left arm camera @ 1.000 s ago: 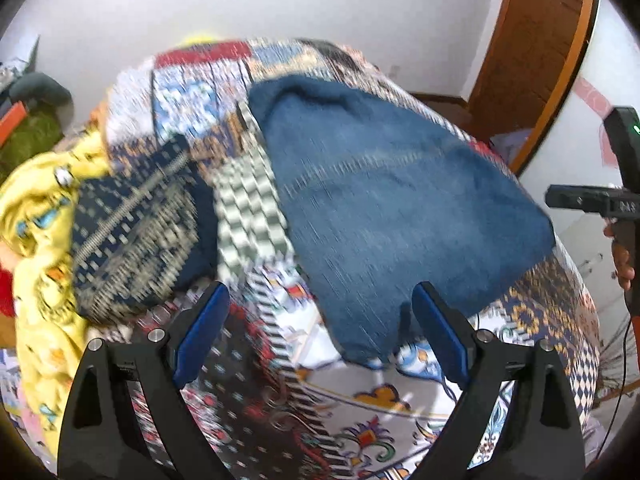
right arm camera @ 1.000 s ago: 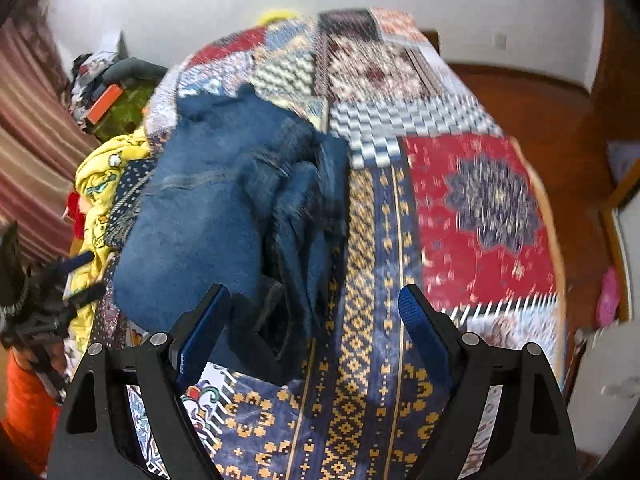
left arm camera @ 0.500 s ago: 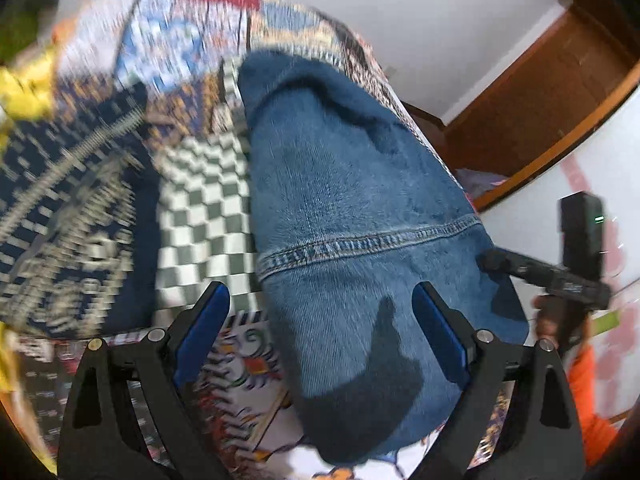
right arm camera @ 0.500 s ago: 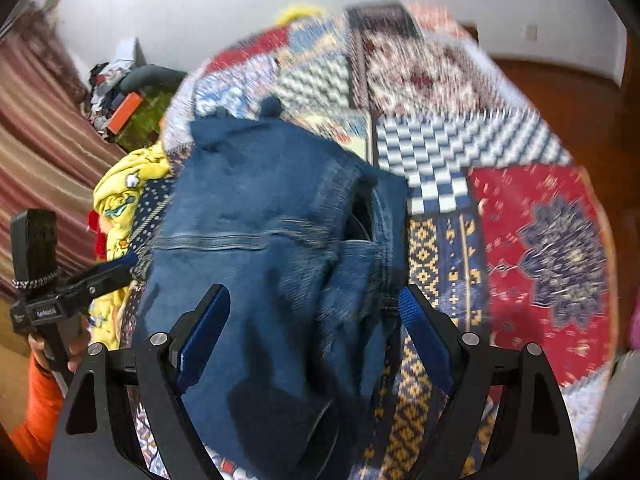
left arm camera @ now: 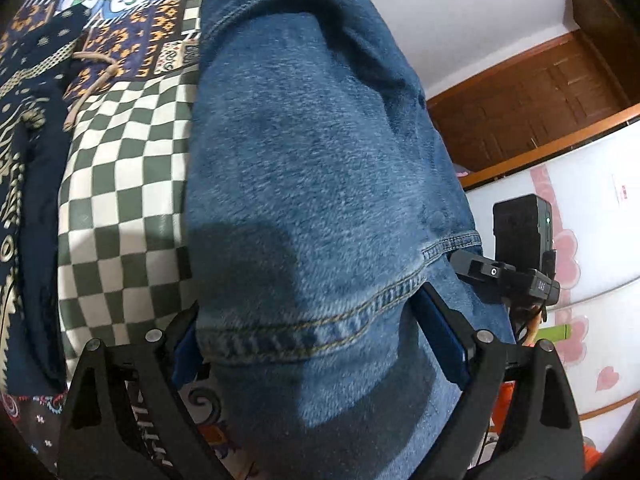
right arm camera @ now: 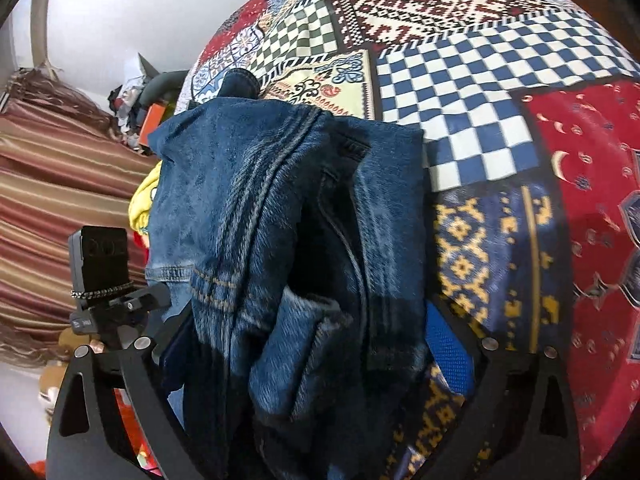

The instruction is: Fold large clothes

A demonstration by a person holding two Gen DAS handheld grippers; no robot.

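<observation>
A pair of blue denim jeans (left arm camera: pixel 316 184) lies folded in a thick bundle on the patchwork bedspread (left arm camera: pixel 120 184). My left gripper (left arm camera: pixel 320 344) is open with its jaws wide, straddling the near end of the jeans at a stitched seam. My right gripper (right arm camera: pixel 304 336) is open too, its jaws either side of the other edge of the same jeans (right arm camera: pixel 280 216), where the layers and a pocket fold show. Each gripper appears in the other's view, the right one (left arm camera: pixel 516 276) and the left one (right arm camera: pixel 112 304), close to the denim.
A dark navy patterned garment (left arm camera: pixel 28 168) lies on the bed left of the jeans. A yellow cloth (right arm camera: pixel 144 200) and a striped curtain (right arm camera: pixel 52 200) are beyond the bed's edge. A wooden door (left arm camera: pixel 540 92) and a white panel (left arm camera: pixel 592 240) stand on the right.
Both grippers have moved in close to the jeans from farther back, and now have the denim between their open jaws. The jeans fill both views.
</observation>
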